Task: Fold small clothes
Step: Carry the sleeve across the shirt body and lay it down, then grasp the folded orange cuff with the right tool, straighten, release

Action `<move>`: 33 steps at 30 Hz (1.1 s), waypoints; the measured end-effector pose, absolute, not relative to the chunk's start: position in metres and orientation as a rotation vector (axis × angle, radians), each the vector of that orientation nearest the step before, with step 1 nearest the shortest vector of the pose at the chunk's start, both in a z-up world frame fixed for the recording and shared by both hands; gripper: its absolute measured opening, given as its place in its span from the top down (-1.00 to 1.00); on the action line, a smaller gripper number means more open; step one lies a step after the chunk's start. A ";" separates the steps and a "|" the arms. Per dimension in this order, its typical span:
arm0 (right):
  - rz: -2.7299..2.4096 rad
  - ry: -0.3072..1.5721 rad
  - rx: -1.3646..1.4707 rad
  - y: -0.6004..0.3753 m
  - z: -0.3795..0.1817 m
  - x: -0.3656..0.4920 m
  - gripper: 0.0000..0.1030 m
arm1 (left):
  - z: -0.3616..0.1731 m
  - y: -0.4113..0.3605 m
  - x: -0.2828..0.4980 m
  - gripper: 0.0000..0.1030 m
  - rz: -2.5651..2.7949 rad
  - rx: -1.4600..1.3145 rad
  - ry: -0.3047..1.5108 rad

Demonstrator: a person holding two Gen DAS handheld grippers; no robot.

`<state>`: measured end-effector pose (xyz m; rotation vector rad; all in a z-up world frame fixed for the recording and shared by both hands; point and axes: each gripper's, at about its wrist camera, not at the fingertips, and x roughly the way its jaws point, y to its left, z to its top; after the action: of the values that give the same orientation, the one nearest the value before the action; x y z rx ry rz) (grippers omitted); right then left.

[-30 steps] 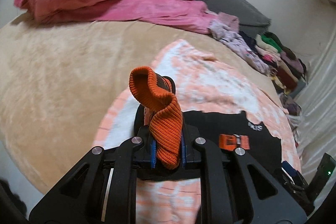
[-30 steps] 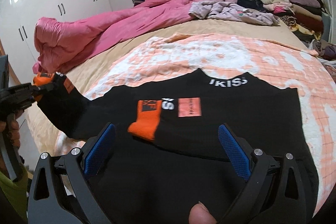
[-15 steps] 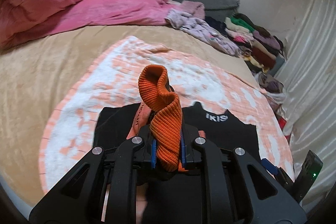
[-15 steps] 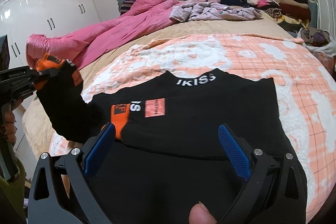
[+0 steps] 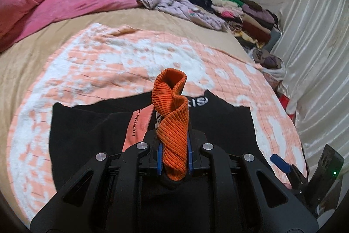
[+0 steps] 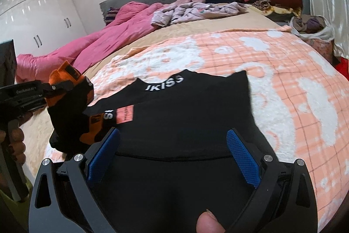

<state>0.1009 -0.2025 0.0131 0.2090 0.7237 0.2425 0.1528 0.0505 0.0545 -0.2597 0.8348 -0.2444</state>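
Blanket (image 6: 283, 71) margin around blk garment (image 6: 185, 123)

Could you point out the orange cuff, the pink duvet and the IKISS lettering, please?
orange cuff (image 5: 173, 123): left wrist view, ribbed middle.
pink duvet (image 6: 91, 45): right wrist view, middle fold.
IKISS lettering (image 6: 164, 82): right wrist view, middle letters.

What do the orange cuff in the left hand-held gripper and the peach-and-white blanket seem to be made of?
The orange cuff looks like a ribbed knit, matte, probably cotton or acrylic: fine parallel ridges run along it. The blanket looks like soft fleece or plush, going by its fuzzy, slightly clumped white patches; the fibre cannot be told.
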 end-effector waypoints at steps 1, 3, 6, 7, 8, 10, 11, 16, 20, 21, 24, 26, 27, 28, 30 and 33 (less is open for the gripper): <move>0.237 0.724 0.211 -0.205 0.012 0.101 -0.89 | 0.051 0.045 0.155 0.83 -0.253 -0.259 0.843; 0.224 0.724 0.219 -0.212 0.011 0.100 -0.89 | 0.046 0.036 0.157 0.83 -0.267 -0.251 0.858; 0.205 0.722 0.226 -0.220 0.010 0.097 -0.89 | 0.039 0.022 0.162 0.83 -0.293 -0.245 0.882; 0.201 0.721 0.227 -0.222 0.010 0.097 -0.89 | 0.034 0.018 0.163 0.83 -0.309 -0.250 0.894; 0.193 0.721 0.229 -0.225 0.009 0.097 -0.89 | 0.032 0.014 0.164 0.83 -0.320 -0.254 0.902; 0.179 0.722 0.233 -0.230 0.009 0.096 -0.89 | 0.025 0.009 0.166 0.82 -0.342 -0.260 0.918; 0.175 0.723 0.236 -0.232 0.008 0.096 -0.89 | 0.021 0.005 0.167 0.75 -0.358 -0.262 0.929; 0.166 0.738 0.238 -0.235 0.003 0.096 -0.89 | 0.016 0.003 0.165 0.46 -0.415 -0.303 0.948; 0.192 0.751 0.226 -0.224 0.000 0.099 -0.89 | 0.024 0.011 0.160 0.36 -0.396 -0.298 0.923; 0.203 0.756 0.221 -0.219 -0.001 0.099 -0.89 | 0.026 0.015 0.159 0.36 -0.374 -0.284 0.911; 0.246 0.780 0.213 -0.202 -0.004 0.106 -0.89 | 0.029 0.030 0.156 0.31 -0.311 -0.262 0.894; 0.257 0.812 0.202 -0.190 -0.009 0.113 -0.89 | 0.029 0.039 0.155 0.27 -0.264 -0.238 0.880; 0.272 0.824 0.197 -0.184 -0.012 0.116 -0.89 | 0.029 0.045 0.153 0.25 -0.242 -0.225 0.871; 0.284 0.837 0.191 -0.176 -0.015 0.121 -0.86 | 0.029 0.051 0.151 0.18 -0.214 -0.211 0.862; 0.304 0.866 0.183 -0.167 -0.019 0.130 -0.53 | 0.028 0.062 0.146 0.09 -0.174 -0.201 0.853; 0.303 0.921 0.186 -0.156 -0.031 0.148 -0.34 | 0.027 0.083 0.139 0.04 -0.145 -0.243 0.846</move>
<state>0.1477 -0.1560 -0.0313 0.1860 0.9209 0.3034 0.1393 0.0833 0.0273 -0.2432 0.8458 -0.1451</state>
